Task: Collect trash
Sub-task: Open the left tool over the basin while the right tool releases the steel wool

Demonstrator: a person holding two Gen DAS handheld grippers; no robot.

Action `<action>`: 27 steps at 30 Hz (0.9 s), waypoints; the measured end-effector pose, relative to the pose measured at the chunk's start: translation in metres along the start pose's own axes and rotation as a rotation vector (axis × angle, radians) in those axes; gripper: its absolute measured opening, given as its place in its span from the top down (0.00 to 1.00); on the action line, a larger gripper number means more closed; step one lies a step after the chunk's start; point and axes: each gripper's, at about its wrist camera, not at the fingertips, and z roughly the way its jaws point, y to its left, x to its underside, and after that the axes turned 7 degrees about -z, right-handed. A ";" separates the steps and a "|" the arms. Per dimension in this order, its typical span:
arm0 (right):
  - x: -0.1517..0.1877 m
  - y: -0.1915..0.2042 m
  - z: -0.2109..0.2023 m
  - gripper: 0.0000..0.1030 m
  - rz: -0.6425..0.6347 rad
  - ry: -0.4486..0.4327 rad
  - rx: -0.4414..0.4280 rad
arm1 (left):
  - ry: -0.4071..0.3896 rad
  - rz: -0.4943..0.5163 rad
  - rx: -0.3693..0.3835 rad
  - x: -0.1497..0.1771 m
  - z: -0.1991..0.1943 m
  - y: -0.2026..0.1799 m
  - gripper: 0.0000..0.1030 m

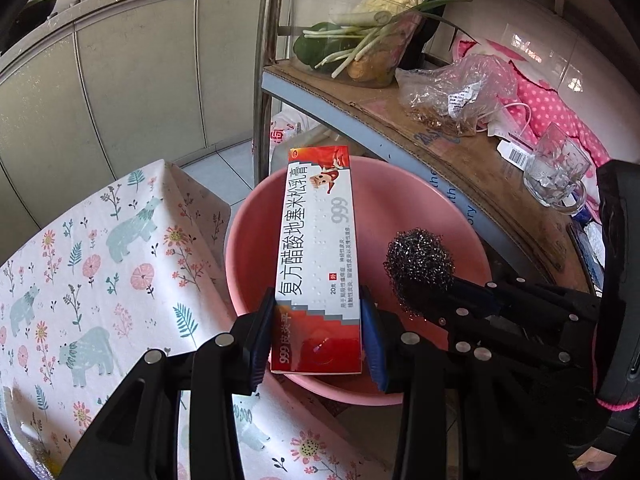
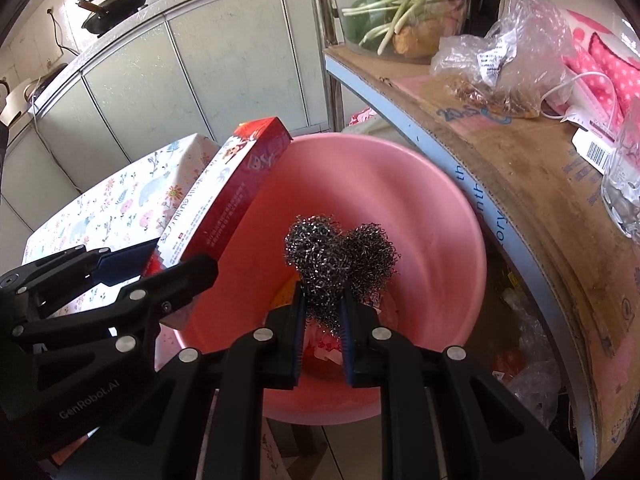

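My left gripper (image 1: 318, 332) is shut on a long red and white medicine box (image 1: 316, 256), which sticks out over a pink basin (image 1: 424, 216). In the right wrist view the same box (image 2: 224, 200) leans in from the left, held by the left gripper (image 2: 160, 264). My right gripper (image 2: 322, 320) is shut on a ball of steel wool (image 2: 340, 264), held above the pink basin (image 2: 400, 200). From the left wrist view the steel wool (image 1: 418, 264) shows at the tip of the right gripper (image 1: 436, 288). Some red and white scraps lie at the basin's bottom.
A table with a floral bear cloth (image 1: 100, 264) stands left of the basin. At the right is a shelf topped with cardboard (image 1: 460, 148), bearing a clear bin of greens (image 1: 360, 40), a plastic bag (image 1: 460, 92) and a glass mug (image 1: 556, 168). Grey cabinets (image 1: 120, 80) stand behind.
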 end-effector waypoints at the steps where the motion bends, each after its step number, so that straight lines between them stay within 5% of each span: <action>1: 0.000 -0.001 0.001 0.85 0.003 0.003 0.000 | 0.005 0.000 0.000 0.000 0.002 0.000 0.62; 27: 0.000 -0.011 0.032 0.84 0.051 0.050 0.045 | 0.062 -0.022 0.022 -0.004 0.017 0.002 0.62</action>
